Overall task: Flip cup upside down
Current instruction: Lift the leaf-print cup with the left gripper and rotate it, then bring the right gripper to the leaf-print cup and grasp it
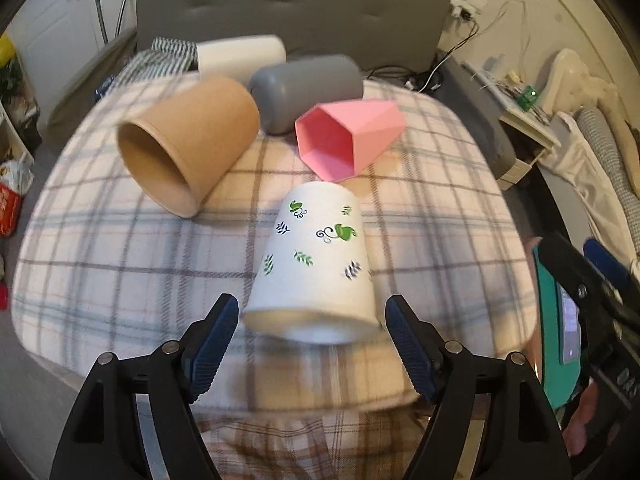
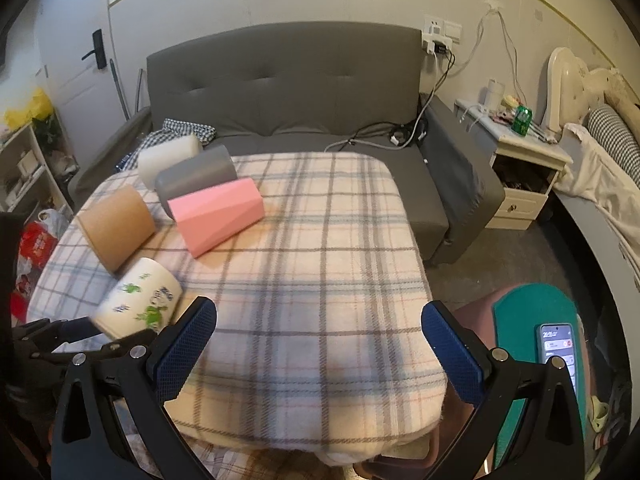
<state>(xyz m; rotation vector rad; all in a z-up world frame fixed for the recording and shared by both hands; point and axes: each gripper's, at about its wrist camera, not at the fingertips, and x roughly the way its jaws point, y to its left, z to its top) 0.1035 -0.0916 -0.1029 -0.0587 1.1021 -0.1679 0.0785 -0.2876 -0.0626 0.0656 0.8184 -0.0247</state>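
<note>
Leaf-printed white cup (image 1: 314,264) lies on its side on the plaid blanket (image 1: 120,264), mouth toward the left gripper (image 1: 312,322), whose spread fingers flank the rim without touching. Right gripper (image 2: 318,332) hangs open over bare blanket, cup at its left. Left wrist view alone shows the open mouths of the brown cup (image 1: 188,144) and pink cup (image 1: 344,140)

Grey sofa (image 2: 304,92) behind plaid blanket (image 2: 320,248) (phone (image 2: 556,354) at right).
</note>
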